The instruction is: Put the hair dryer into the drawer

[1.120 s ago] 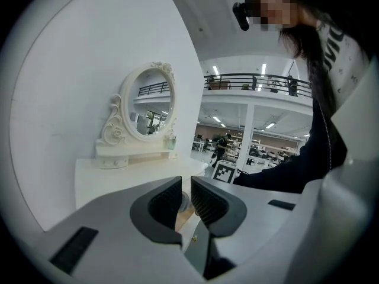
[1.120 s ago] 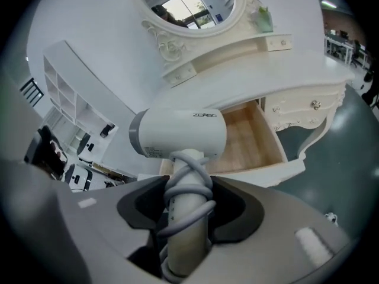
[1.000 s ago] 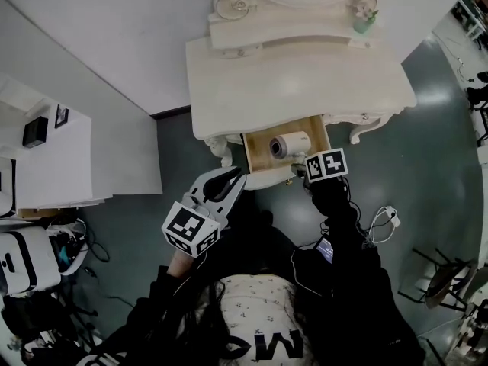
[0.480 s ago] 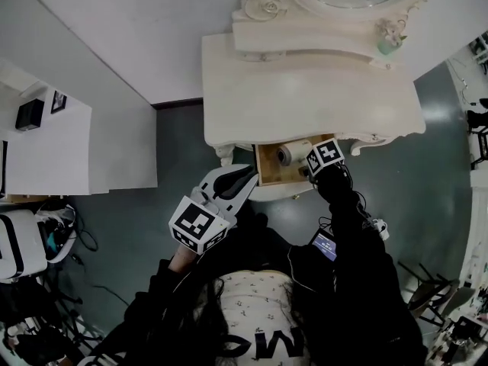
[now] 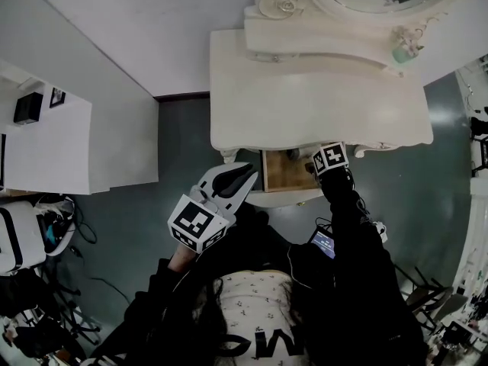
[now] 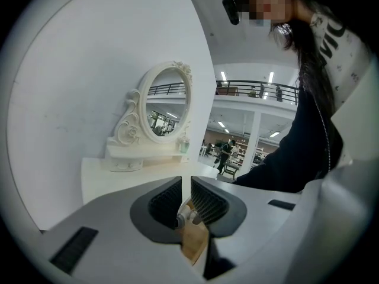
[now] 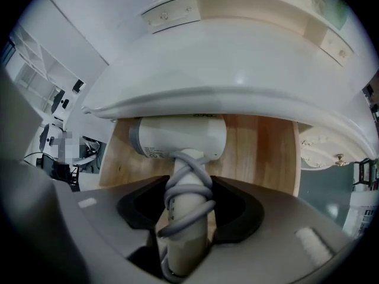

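**While Jaws Grip Its Handle, Hair Dryer [image 7: 177, 136] Is Inside Drawer [image 7: 263, 152]**

Spread wide around the cord-wrapped handle, the right gripper [image 7: 186, 212] holds the dryer's barrel in the open wooden drawer, under the white dressing table [image 7: 237, 81]. Just beside the drawer, the left gripper [image 6: 189, 203] hovers, jaws together, empty.

Looked like a mock bedroom corner inside a big hall: frilly white counter [image 5: 305, 90] with an oval mirror [image 6: 167, 102] against a bare wall [image 5: 152, 29], but a railed mezzanine [image 6: 254, 87], strip lights [image 6: 270, 77] and floor cables [image 5: 82, 235] around it.
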Available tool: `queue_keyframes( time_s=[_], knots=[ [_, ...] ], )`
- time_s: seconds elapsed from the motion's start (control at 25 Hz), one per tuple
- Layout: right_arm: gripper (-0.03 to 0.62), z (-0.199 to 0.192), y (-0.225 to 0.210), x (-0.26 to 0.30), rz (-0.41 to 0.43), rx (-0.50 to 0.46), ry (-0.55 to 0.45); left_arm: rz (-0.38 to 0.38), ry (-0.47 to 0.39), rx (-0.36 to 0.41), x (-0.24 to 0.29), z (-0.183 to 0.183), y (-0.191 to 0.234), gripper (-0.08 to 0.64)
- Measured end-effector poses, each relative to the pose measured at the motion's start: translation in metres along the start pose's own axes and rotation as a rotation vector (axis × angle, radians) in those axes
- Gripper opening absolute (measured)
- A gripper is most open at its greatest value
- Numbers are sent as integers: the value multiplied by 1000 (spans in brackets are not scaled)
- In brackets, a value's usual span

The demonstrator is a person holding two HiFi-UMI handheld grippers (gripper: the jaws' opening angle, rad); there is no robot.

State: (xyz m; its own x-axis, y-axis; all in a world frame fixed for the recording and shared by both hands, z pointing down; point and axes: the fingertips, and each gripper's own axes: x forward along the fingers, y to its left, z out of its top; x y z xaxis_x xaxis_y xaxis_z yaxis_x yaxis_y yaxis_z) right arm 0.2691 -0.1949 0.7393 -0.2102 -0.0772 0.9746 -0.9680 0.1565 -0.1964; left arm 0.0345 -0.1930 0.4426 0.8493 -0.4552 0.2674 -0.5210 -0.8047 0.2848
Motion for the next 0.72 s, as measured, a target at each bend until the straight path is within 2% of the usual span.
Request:
queue_keyframes(
  time_s=[0.44,0.64,0.72],
  knots=[
    [224,20,-22,10,-59,62,-43,25,28,-8,5,-3,15,48],
    [224,32,-23,11,-105,1,-70,30,42,-13,7,-7,17,48],
    [224,34,-18,13,-131,-87,-72,32,45,-15,7,-8,17,48]
  ],
)
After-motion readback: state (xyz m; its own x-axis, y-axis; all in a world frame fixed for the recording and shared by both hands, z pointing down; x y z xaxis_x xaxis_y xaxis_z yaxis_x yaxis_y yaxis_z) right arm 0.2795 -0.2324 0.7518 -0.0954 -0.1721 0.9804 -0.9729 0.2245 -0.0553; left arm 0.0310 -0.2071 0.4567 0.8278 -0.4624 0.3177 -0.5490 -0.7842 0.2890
